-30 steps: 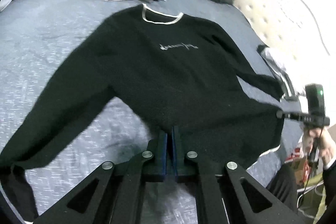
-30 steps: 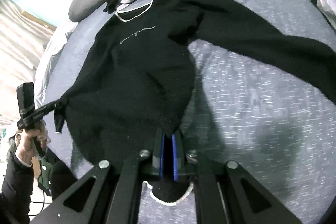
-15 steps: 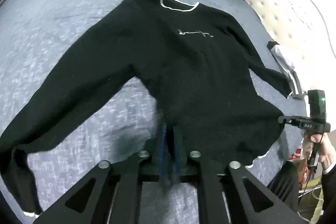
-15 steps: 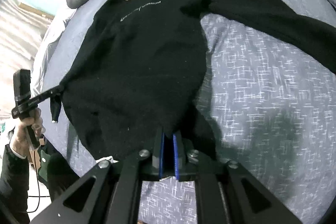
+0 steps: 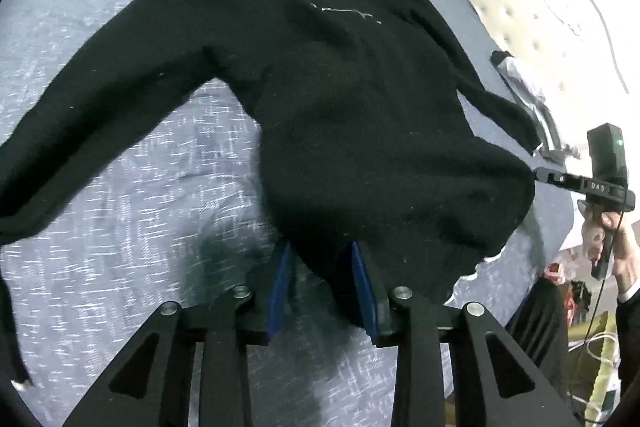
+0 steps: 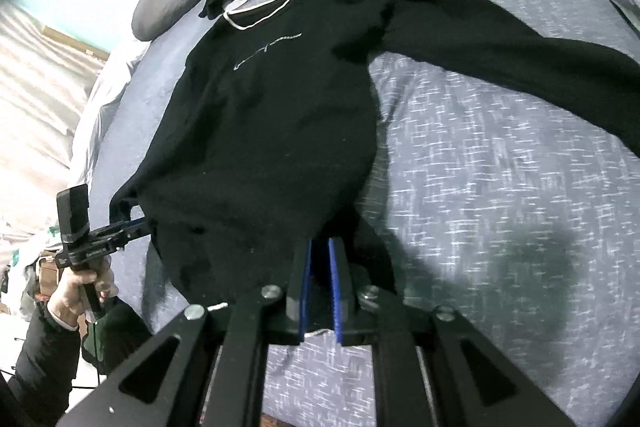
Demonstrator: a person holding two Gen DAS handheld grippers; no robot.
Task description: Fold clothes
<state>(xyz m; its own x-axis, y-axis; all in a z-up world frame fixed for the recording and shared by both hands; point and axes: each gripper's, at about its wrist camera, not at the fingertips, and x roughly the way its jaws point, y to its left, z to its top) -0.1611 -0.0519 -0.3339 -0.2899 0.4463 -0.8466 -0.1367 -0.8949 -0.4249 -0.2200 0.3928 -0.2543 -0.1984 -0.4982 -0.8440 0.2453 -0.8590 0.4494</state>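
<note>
Sweater (image 5: 352, 99) spread on bed (image 5: 132, 187), sleeves out. Left gripper (image 5: 322, 283) apart around hem corner; right gripper (image 6: 319, 287) nearly together on other corner. Likely hem fold: needs both clamped first.

Your black knitted sweater (image 5: 360, 115) is matt, fuzzy cloth flecked with pale lint, with a thin white trim at the collar. You have it on a bed (image 6: 500, 187) in a blue-grey woven cover, matt with a white slub pattern. Your left tongs (image 5: 324, 291) and right tongs (image 6: 320, 287) have matt black plastic-looking frames, shiny metal bolt heads and smooth blue pads, possibly rubber. The cream headboard (image 5: 532, 11) looks tufted and padded.
</note>
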